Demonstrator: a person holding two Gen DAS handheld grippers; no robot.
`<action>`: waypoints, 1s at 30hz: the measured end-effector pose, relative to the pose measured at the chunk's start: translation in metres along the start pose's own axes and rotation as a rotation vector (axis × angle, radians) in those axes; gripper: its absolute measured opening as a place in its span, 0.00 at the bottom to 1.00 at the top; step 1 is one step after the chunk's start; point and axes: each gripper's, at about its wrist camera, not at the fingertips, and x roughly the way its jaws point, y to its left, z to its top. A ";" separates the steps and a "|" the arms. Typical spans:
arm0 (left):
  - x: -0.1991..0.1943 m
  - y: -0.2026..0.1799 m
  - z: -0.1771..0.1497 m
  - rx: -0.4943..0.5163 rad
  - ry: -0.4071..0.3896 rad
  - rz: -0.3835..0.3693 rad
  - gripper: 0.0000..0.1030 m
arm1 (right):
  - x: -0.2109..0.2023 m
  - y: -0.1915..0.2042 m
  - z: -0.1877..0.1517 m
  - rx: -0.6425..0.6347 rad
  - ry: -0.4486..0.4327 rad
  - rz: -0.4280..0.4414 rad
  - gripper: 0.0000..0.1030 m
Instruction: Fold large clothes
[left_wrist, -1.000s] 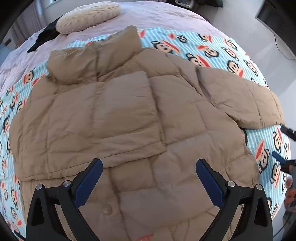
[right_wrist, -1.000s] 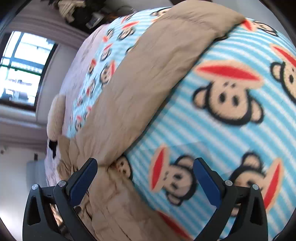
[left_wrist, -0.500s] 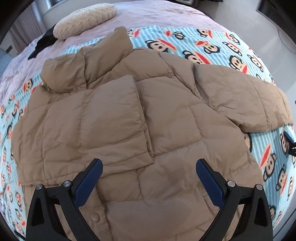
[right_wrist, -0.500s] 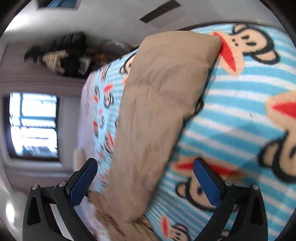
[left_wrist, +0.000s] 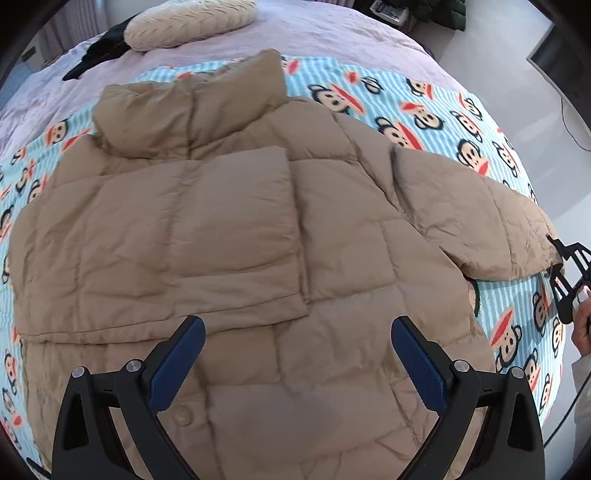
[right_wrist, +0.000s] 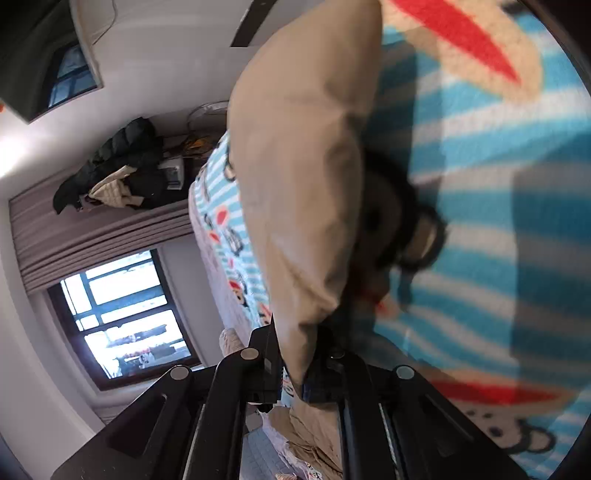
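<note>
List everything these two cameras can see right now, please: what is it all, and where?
jacket: one, tan, puffy, spread flat on the blanket, one sleeve folded over its front
sleeve: one, tan, stretched out to the right, its cuff pinched in the right gripper
blanket: one, blue-striped with monkey faces, under the jacket
bedspread: one, lilac, beneath the blanket
pillow: one, cream, at the bed's far end
dark cloth: one, black, beside the pillow
clothes pile: one, dark and cream, by the curtain
window: one, dark-framed
left gripper: black, blue pads, jaws open above the jacket
right gripper: black, jaws just closed on the sleeve
hand: one, at the right edge
</note>
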 end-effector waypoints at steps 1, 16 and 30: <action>-0.004 0.003 -0.001 0.000 -0.010 0.006 0.98 | 0.001 0.005 -0.002 -0.023 0.006 0.005 0.07; -0.037 0.100 -0.003 -0.126 -0.124 0.088 0.98 | 0.088 0.170 -0.222 -0.933 0.312 -0.029 0.07; -0.055 0.219 -0.014 -0.185 -0.178 0.186 0.98 | 0.204 0.038 -0.454 -1.210 0.642 -0.304 0.07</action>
